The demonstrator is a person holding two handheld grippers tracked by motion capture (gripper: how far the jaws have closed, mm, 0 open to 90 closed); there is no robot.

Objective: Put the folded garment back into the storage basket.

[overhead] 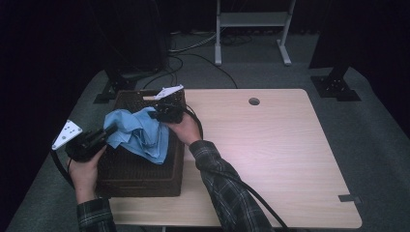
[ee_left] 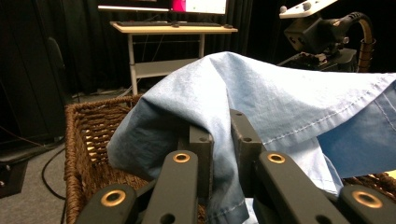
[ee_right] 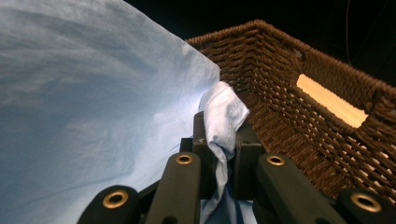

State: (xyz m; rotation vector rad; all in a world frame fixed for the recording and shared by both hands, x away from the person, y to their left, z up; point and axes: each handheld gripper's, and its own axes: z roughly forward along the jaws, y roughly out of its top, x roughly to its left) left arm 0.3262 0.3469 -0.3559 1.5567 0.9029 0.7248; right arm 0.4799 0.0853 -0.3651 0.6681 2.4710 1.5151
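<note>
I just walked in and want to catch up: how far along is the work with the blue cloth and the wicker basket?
Done: both hand-held grippers have a grip. The left hand-held gripper and the right hand-held gripper are each shut on the blue cloth.
In hand: the cloth hangs between them over the wicker basket.
Left, probably: lowering it inside and letting go.

We are wearing dark plaid flannel sleeves [overhead: 227, 188] with a pale check running through them, cuffs ending at the wrists. Our left gripper [overhead: 104, 134] and right gripper [overhead: 162, 114] are showing as blocky black bodies, each carrying a pale grey three-cornered plate [overhead: 66, 134] dotted with small holes. A thick black cable [overhead: 251, 193] is trailing from the right one along the sleeve. In the left gripper view, matt black jaw links are showing brass-ringed pivots [ee_left: 181, 157] and small dark screws.
</note>
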